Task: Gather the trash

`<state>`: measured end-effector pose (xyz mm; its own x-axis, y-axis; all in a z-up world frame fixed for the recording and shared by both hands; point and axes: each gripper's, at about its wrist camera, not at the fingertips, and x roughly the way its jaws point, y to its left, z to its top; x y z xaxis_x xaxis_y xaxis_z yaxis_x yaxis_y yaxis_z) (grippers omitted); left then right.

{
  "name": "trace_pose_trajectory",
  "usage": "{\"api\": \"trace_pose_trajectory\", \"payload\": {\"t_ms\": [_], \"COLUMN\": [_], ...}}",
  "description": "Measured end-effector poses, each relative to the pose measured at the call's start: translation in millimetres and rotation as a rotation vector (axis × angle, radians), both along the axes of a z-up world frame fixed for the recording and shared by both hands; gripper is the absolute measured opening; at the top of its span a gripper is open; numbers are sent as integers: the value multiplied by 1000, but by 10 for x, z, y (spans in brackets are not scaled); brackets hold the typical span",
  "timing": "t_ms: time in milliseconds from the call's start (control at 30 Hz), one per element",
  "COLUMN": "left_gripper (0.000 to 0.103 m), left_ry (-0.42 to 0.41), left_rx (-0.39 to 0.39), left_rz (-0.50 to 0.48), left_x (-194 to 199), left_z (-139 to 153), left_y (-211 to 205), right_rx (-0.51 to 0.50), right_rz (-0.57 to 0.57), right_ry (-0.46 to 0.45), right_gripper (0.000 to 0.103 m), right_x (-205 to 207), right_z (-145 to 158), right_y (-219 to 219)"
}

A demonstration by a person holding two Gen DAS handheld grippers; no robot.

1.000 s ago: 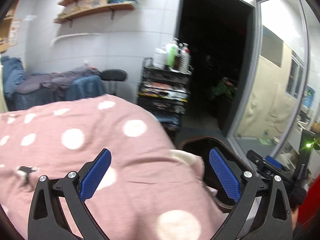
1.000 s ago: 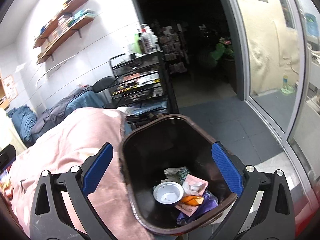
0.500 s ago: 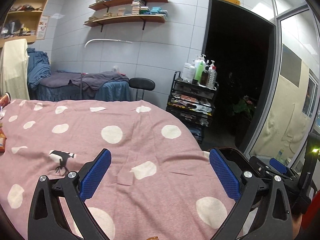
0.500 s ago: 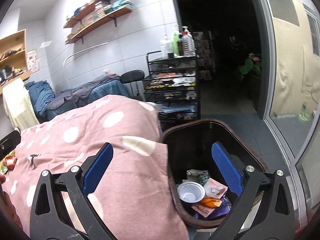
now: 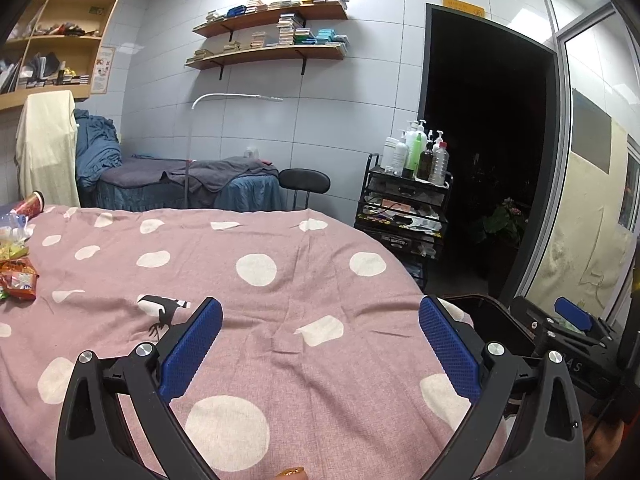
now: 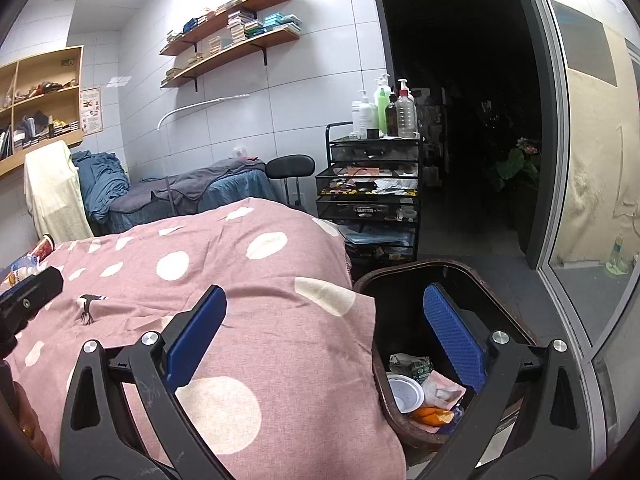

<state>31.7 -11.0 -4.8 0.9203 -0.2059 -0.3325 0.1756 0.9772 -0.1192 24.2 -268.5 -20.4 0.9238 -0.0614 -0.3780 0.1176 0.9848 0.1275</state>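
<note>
Both tools stand wide with nothing between their blue pads: the left tool [image 5: 320,350] hovers over the pink polka-dot blanket [image 5: 256,280], the right tool [image 6: 324,334] over the blanket's edge and the dark brown trash bin [image 6: 404,274]. In the bin, at about 5 o'clock in the right wrist view, lie a white cup lid [image 6: 405,392], crumpled wrappers [image 6: 412,364] and an orange wrapper [image 6: 434,414]. More snack wrappers [image 5: 18,276] and a red can [image 5: 32,203] rest on the blanket at 9 o'clock in the left wrist view.

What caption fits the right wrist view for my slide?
Open right gripper hovers over the pink polka-dot blanket beside a brown trash bin already holding a white cup and wrappers.
</note>
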Motion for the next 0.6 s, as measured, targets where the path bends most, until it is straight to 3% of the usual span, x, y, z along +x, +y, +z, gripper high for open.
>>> {"api": "trace_pose_trajectory", "payload": {"t_ms": [600], "left_gripper": [98], "left_ry": [-30], "left_rx": [-3], "left_rz": [29], "left_x": [-89], "left_z": [38], "left_y": [81], "right_rx": [-24], "right_rz": [27], "right_ry": [-49], "right_gripper": [97], "right_x": [-141], "right_z": [85], "right_y": [114]}}
